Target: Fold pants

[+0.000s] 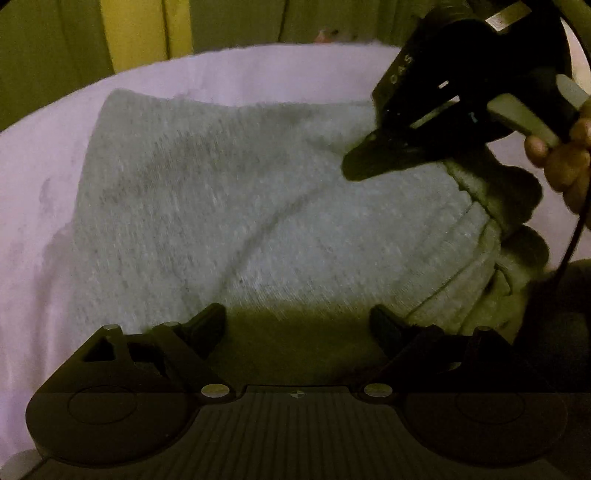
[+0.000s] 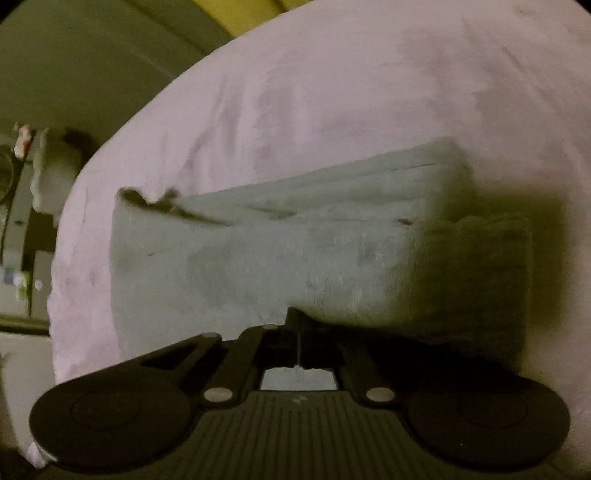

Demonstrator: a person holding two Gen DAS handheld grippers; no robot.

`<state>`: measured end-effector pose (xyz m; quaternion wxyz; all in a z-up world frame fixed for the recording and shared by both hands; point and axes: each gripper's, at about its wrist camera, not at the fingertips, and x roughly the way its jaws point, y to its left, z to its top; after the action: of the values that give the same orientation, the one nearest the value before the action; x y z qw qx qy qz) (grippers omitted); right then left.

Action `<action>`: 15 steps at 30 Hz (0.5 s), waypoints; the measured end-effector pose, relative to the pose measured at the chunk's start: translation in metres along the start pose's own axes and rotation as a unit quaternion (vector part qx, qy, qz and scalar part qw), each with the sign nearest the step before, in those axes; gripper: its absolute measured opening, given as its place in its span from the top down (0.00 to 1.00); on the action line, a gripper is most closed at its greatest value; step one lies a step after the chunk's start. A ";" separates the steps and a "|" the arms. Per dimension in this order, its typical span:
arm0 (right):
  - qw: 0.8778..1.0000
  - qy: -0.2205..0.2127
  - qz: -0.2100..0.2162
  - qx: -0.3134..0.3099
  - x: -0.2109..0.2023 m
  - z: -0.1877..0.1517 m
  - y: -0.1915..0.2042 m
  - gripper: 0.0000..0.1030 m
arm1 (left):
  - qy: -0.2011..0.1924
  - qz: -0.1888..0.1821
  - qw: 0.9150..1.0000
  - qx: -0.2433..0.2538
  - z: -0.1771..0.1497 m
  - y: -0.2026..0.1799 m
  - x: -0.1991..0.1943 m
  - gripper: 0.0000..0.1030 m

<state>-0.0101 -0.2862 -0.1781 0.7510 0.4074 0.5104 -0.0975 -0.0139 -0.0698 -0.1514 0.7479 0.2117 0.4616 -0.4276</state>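
Left claw [image 1: 297,325] over grey pants [image 1: 236,206]

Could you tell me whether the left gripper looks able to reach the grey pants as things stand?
Probably yes: the left gripper is open right above the grey pants, with nothing between them. The right gripper, shut, sits further off at the waistband end.

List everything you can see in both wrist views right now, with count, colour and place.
pants: one, grey, folded into a compact stack on the bed cover
bed cover: one, pale pink, under the pants
curtain: one, yellow, behind the bed
clutter: blurred, count unclear, left of the bed
left gripper: black, jaws open above the pants
right gripper: black, jaws shut at the pants' near edge; whether they pinch cloth is unclear
hand: one, on the right gripper's trigger
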 end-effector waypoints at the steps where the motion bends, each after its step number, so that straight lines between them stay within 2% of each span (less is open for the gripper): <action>1: 1.000 -0.004 0.002 0.009 -0.005 -0.001 -0.001 1.00 | 0.003 0.001 1.000 0.000 0.002 -0.001 -0.001 0.12; 3: 0.999 -0.028 -0.028 -0.007 -0.021 -0.003 0.004 1.00 | 0.001 0.000 1.000 -0.010 0.007 -0.002 -0.009 0.15; 6: 0.997 -0.059 -0.043 -0.024 -0.038 -0.012 0.013 0.86 | -0.030 -0.021 0.999 -0.026 0.016 0.002 -0.033 0.12; 8: 0.997 -0.057 -0.029 -0.036 -0.041 -0.014 0.020 0.75 | -0.041 -0.029 0.998 -0.050 0.020 0.009 -0.041 0.10; 10: 0.997 -0.058 -0.016 -0.048 -0.038 -0.011 0.038 0.73 | -0.026 -0.016 0.997 -0.071 0.020 0.019 -0.031 0.11; 12: 0.995 -0.059 -0.002 -0.074 -0.029 -0.005 0.064 0.72 | 0.007 0.000 0.997 -0.080 0.013 0.022 -0.026 0.11; 15: 0.992 -0.045 0.004 -0.115 -0.009 0.004 0.099 0.65 | -0.008 0.002 0.998 -0.060 -0.002 0.020 -0.029 0.12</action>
<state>0.0444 -0.2270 -0.1194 0.8156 0.3153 0.4821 -0.0538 -0.0044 -0.0447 -0.1283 0.7636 0.1640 0.4800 -0.3996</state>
